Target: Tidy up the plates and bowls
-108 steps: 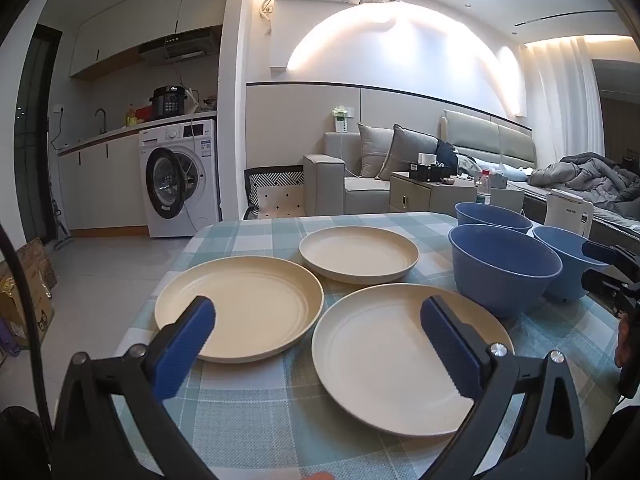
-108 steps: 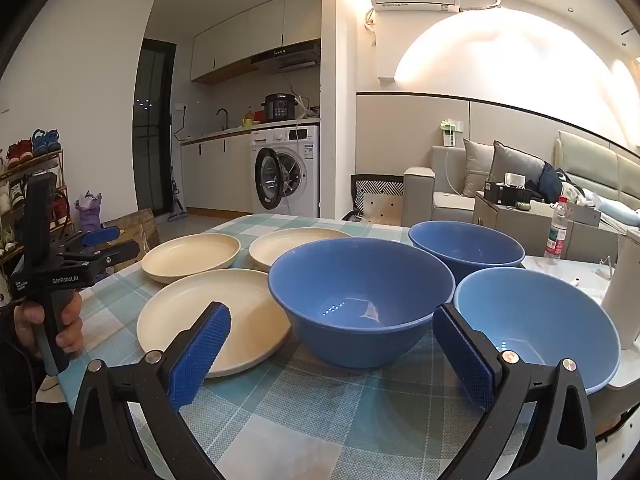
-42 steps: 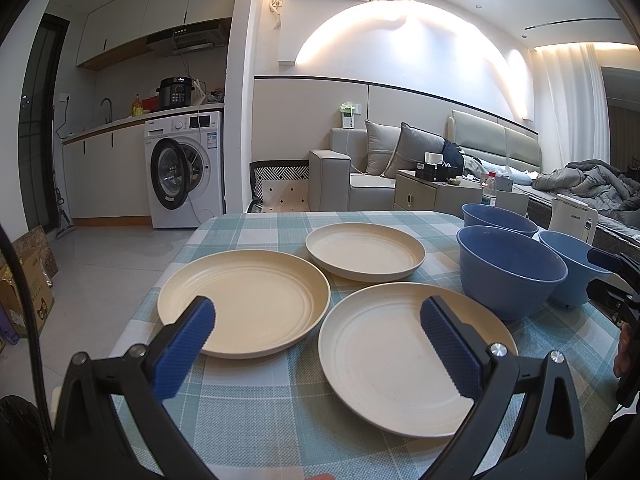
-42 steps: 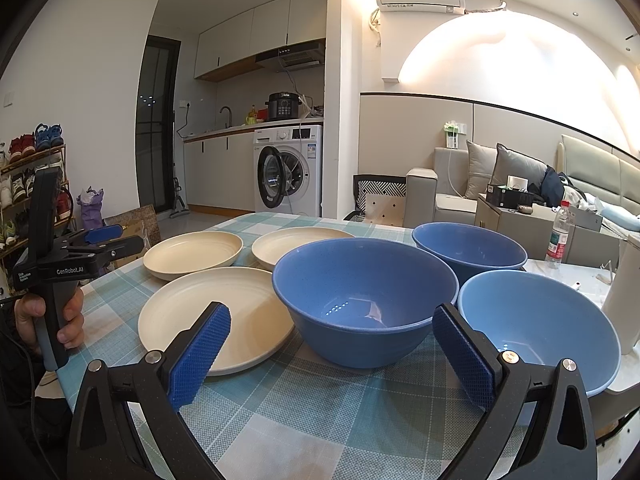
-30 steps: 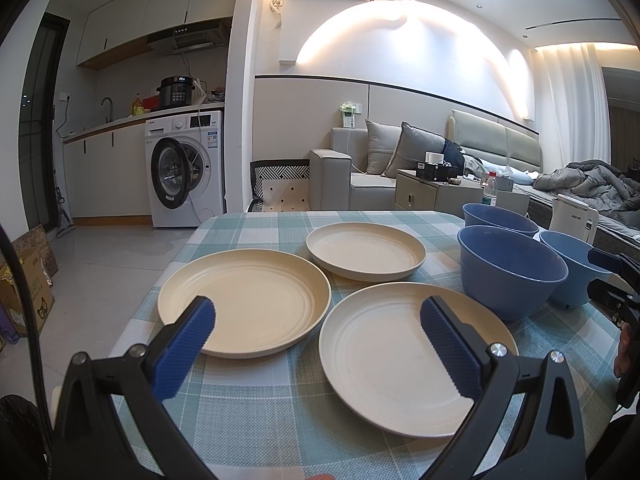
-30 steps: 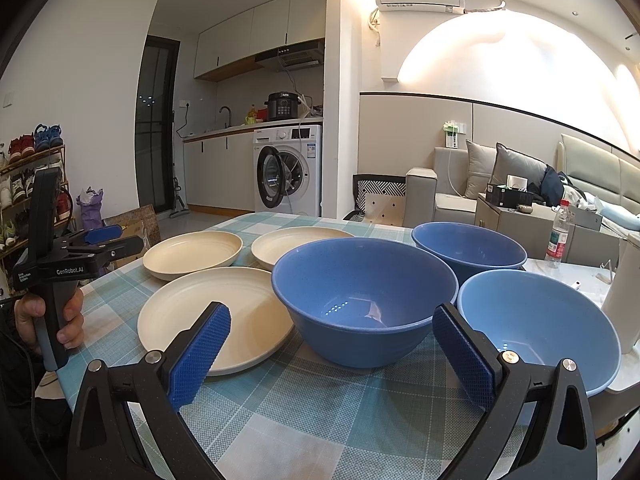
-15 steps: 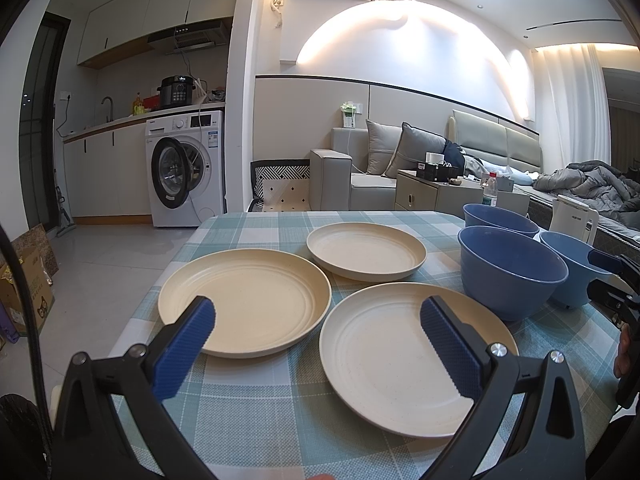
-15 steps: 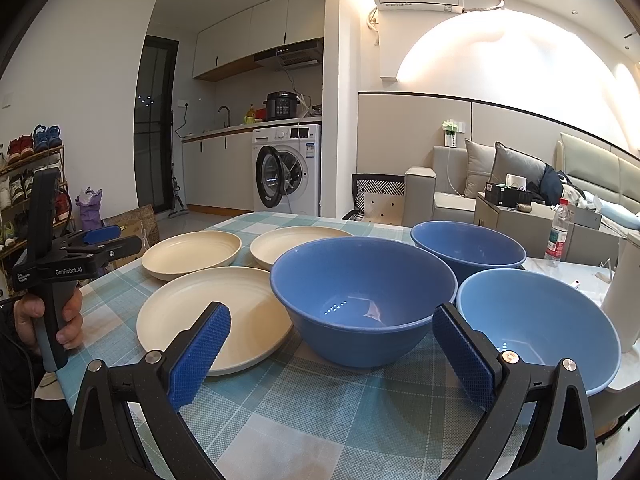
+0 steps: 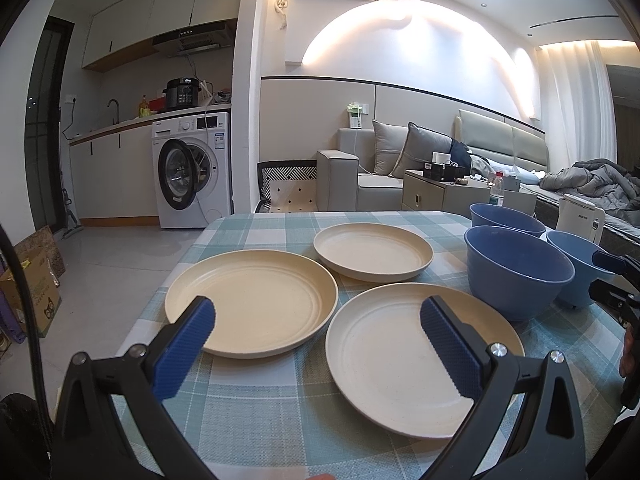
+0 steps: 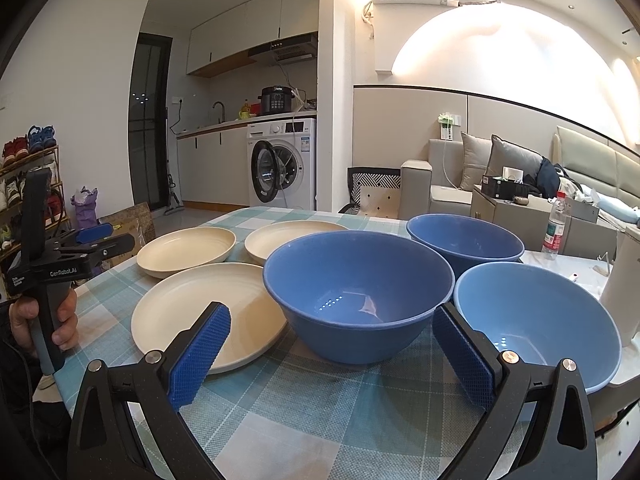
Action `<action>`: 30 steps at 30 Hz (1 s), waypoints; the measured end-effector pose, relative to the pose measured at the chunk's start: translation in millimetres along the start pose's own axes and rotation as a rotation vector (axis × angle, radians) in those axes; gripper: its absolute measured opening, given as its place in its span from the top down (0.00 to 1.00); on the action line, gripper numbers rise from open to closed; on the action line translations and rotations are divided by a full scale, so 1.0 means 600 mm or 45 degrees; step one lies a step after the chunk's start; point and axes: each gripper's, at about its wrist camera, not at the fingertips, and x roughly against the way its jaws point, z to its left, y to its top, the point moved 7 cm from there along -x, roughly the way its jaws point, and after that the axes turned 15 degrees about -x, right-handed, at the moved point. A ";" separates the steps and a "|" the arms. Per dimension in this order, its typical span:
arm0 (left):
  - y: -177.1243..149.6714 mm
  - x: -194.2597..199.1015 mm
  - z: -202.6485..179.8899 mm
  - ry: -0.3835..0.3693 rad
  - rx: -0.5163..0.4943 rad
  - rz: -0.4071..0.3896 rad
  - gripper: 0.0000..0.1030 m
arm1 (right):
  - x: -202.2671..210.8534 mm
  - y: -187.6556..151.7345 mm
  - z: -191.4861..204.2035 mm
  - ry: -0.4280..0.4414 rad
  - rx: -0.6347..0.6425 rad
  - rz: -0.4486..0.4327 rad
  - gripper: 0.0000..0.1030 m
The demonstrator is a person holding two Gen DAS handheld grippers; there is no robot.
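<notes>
Three cream plates lie apart on the checked tablecloth: a left plate, a smaller far plate and a near plate. Three blue bowls stand to their right: a near bowl, a far bowl and a lighter bowl. My left gripper is open and empty, just above the table's near edge, in front of the left and near plates. My right gripper is open and empty, in front of the near bowl.
A white kettle stands at the table's right edge beside the bowls. A water bottle stands on a low cabinet beyond. A sofa, a chair and a washing machine are behind the table.
Both grippers have stayed open and nearly still. The plates and bowls have not moved.
</notes>
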 end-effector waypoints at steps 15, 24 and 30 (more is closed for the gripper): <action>-0.002 0.000 0.004 -0.015 0.055 0.032 0.00 | 0.006 0.003 0.009 -0.023 0.024 0.040 0.00; 0.015 0.016 0.020 -0.019 0.132 0.021 0.00 | 0.008 0.022 0.025 -0.007 0.007 0.071 0.00; 0.034 0.029 0.031 0.042 0.119 0.027 0.00 | 0.007 0.045 0.049 0.027 0.003 0.089 0.00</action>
